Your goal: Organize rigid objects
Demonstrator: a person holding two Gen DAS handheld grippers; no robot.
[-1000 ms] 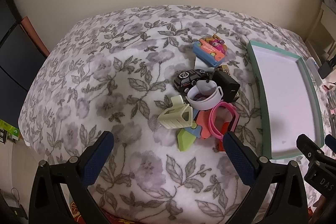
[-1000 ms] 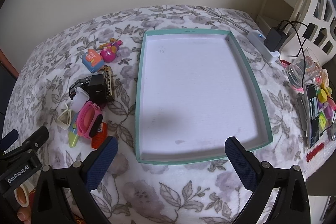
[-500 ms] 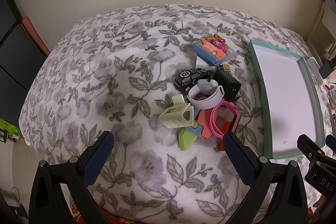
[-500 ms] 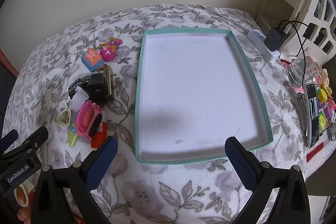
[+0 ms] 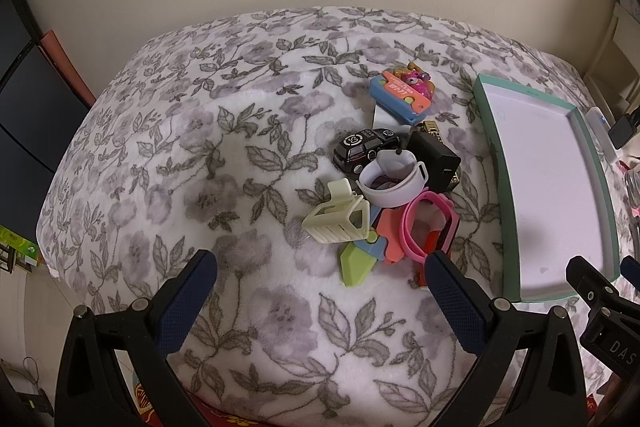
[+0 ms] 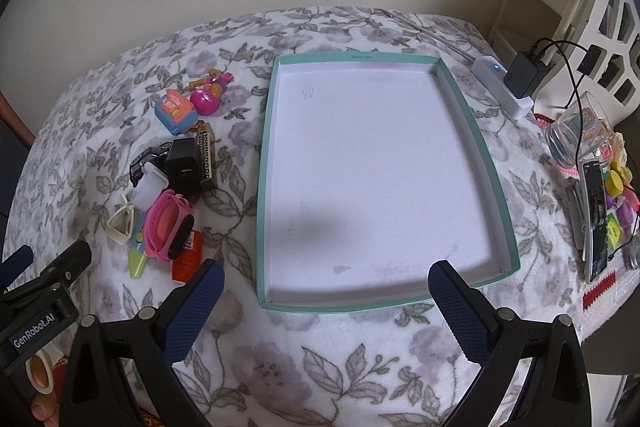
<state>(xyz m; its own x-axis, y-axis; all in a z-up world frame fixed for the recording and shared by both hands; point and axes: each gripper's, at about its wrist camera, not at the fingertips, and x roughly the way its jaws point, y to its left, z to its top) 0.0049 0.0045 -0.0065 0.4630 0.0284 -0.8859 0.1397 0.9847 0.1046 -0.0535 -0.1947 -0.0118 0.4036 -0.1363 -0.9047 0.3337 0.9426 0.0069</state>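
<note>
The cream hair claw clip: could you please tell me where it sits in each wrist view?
Left wrist view: the cream hair claw clip lies centre frame, at the pile's left edge.
Right wrist view: it sits far left, at the pile's near-left corner.
Shared landmark: the pink watch just to its right.

The left gripper [image 5: 320, 291] sits slightly farther left of the teal tray [image 5: 493, 155] than before, so the tray lies nearer the right edge of the left wrist view. The toy pile beside the tray, including the cream hair claw [image 5: 338, 221], appears marginally closer. From the right wrist, the pile drifts slightly away from the tray's left rim.
</note>
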